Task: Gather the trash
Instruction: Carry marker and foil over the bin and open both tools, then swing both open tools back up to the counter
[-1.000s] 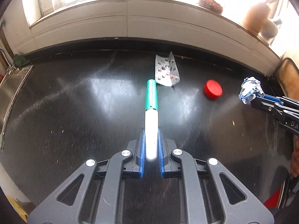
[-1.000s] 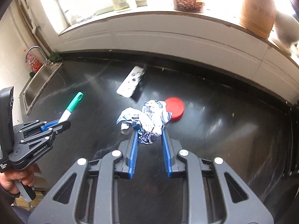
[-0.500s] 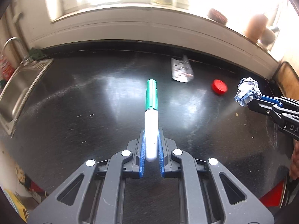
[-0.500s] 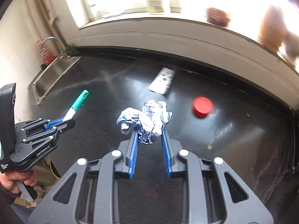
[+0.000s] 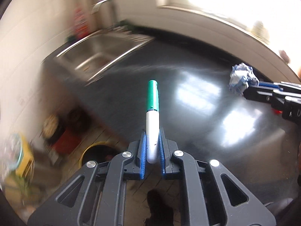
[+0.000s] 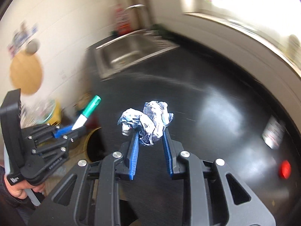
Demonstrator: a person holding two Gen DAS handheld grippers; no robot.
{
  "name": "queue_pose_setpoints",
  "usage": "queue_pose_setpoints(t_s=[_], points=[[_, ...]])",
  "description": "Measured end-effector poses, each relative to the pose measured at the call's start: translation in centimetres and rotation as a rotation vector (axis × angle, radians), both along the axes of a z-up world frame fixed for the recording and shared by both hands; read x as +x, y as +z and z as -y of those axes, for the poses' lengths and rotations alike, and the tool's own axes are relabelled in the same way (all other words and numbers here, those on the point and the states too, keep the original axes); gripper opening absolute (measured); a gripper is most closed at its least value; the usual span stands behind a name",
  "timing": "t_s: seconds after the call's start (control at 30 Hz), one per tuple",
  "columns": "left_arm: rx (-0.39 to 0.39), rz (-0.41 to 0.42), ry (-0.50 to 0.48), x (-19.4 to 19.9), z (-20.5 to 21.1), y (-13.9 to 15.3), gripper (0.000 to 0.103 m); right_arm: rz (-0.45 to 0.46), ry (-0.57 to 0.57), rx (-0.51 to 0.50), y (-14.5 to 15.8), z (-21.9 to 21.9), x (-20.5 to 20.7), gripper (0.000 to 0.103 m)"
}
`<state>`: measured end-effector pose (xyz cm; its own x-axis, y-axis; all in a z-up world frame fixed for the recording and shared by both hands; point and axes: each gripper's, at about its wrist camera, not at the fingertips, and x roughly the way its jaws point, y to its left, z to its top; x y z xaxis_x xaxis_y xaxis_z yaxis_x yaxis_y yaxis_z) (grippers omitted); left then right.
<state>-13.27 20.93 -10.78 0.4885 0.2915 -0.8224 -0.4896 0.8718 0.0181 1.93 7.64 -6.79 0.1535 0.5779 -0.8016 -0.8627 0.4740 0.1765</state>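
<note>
I had the left tongs (image 5: 152, 156) clamped narrow on the white barrel of a green-capped marker (image 5: 152, 116), cap pointing away from the camera, so it would ride out lengthwise without slipping. The right tongs (image 6: 150, 139) pinched a crumpled foil wrapper (image 6: 148, 120), the wad bulging above the blue pads; a firm squeeze suited something that light and springy. Both loads hung over the near edge of the black table (image 5: 188, 75), and I judged I was carrying them toward the yellow-rimmed bin (image 5: 97, 150) at the lower left of the left view.

Much was smeared by blur: the sink (image 5: 97, 54) was soft, the bin's inside dark and half hidden behind the tongs. At the right edge of the right view, a red cap (image 6: 285, 169) and a pale flat packet (image 6: 272, 131) lay on the table, too blurred to identify further.
</note>
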Motion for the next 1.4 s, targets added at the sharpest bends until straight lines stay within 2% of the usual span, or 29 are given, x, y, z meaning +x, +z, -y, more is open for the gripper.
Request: queue_pose_setpoints(t_s=[0.2, 0.4, 0.6, 0.7, 0.97, 1.0, 1.03, 1.07, 1.1, 1.13, 1.17, 1.23, 1.3, 1.33, 1.37, 1.4], points=[[-0.044, -0.064, 0.204, -7.6, -5.1, -3.0, 0.012, -0.057, 0.271, -0.039, -2.1, -10.4, -7.3, 0.025], [-0.125, -0.1, 0.308, -11.9, -9.1, -6.5, 0.012, -0.134, 0.409, -0.126, -5.9, -17.1, -12.8, 0.025], [-0.209, -0.101, 0.349, -12.5, -13.2, -10.6, 0.012, -0.19, 0.414, -0.214, -10.3, -22.1, -14.4, 0.025], [-0.224, -0.11, 0.366, -12.5, -14.6, -12.6, 0.012, -0.217, 0.394, -0.262, -12.7, -24.9, -14.5, 0.025], [-0.244, -0.101, 0.372, -12.7, -17.5, -14.9, 0.012, -0.225, 0.395, -0.318, -15.2, -28.3, -14.6, 0.027], [-0.248, -0.1, 0.372, -12.7, -17.7, -15.2, 0.012, -0.226, 0.397, -0.322, -15.3, -28.6, -14.6, 0.031], [-0.248, -0.102, 0.375, -12.8, -17.9, -15.4, 0.012, -0.23, 0.399, -0.331, -15.5, -28.9, -14.8, 0.05], [-0.249, -0.105, 0.382, -13.0, -18.2, -15.7, 0.014, -0.234, 0.4, -0.341, -15.7, -29.1, -14.8, 0.061], [-0.253, -0.111, 0.389, -13.1, -18.4, -15.8, 0.017, -0.233, 0.4, -0.338, -15.7, -29.3, -14.9, 0.062], [-0.258, -0.117, 0.396, -13.3, -18.5, -16.0, 0.028, -0.226, 0.402, -0.335, -15.6, -29.4, -15.0, 0.062], [-0.253, -0.121, 0.408, -13.6, -18.6, -16.0, 0.049, -0.221, 0.407, -0.336, -15.6, -29.4, -15.1, 0.062], [-0.229, -0.11, 0.423, -14.0, -18.4, -15.6, 0.068, -0.22, 0.411, -0.333, -15.3, -29.2, -15.1, 0.063], [-0.221, -0.105, 0.429, -14.3, -18.1, -15.2, 0.074, -0.222, 0.407, -0.323, -14.9, -28.8, -15.0, 0.068], [-0.212, -0.116, 0.437, -14.3, -17.9, -15.0, 0.085, -0.221, 0.405, -0.317, -14.7, -28.6, -14.8, 0.072], [-0.198, -0.123, 0.447, -14.3, -17.7, -14.8, 0.091, -0.216, 0.401, -0.313, -14.4, -28.4, -14.7, 0.079], [-0.184, -0.125, 0.454, -14.3, -17.5, -14.5, 0.091, -0.211, 0.398, -0.312, -14.4, -28.4, -14.6, 0.082]])
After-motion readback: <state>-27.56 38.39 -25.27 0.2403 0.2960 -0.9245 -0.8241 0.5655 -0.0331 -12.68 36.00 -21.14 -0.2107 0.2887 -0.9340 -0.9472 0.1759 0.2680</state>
